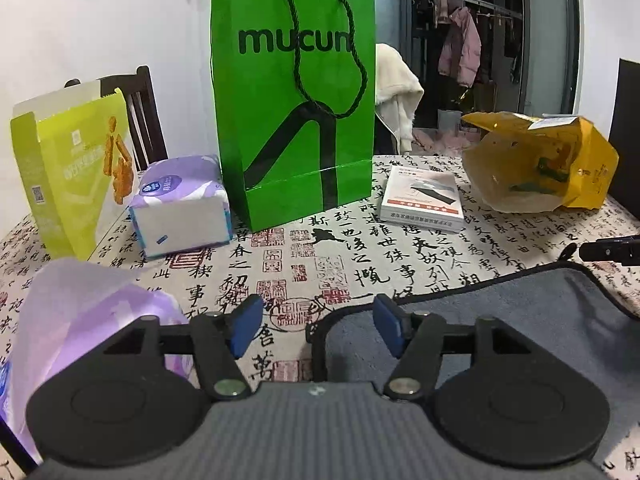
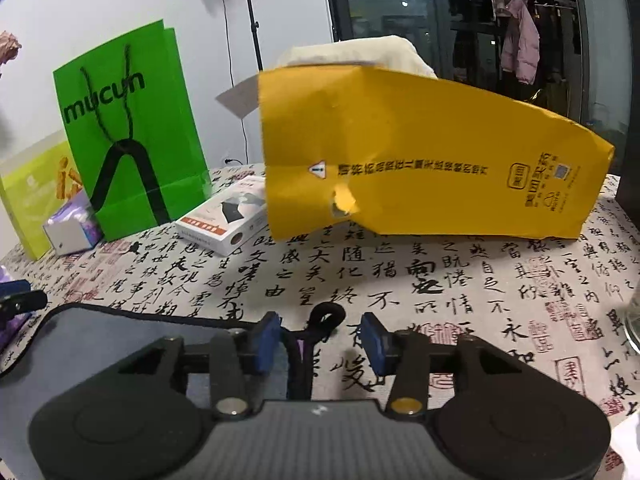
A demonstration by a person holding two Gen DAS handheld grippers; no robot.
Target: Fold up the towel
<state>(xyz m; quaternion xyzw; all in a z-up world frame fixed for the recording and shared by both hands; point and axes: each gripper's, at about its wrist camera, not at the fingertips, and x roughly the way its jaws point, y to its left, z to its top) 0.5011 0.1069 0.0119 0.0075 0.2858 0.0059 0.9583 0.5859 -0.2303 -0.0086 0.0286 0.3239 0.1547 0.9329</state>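
Note:
A grey towel with black trim lies flat on the calligraphy-print tablecloth. In the left wrist view the towel [image 1: 520,320] is at lower right; my left gripper [image 1: 318,330] is open, its jaws straddling the towel's left corner edge. In the right wrist view the towel [image 2: 120,336] is at lower left; my right gripper [image 2: 320,340] is open around the towel's right corner, where a black hanging loop [image 2: 328,316] sticks out between the blue pads. The other gripper's tip [image 1: 608,250] shows at the right edge of the left wrist view.
A green "mucun" paper bag [image 1: 296,100], a tissue pack [image 1: 184,204], a lime snack box [image 1: 72,176], a white box [image 1: 422,198] and a yellow paper bag [image 2: 420,160] stand at the back of the table. A purple plastic bag [image 1: 80,328] lies at the left.

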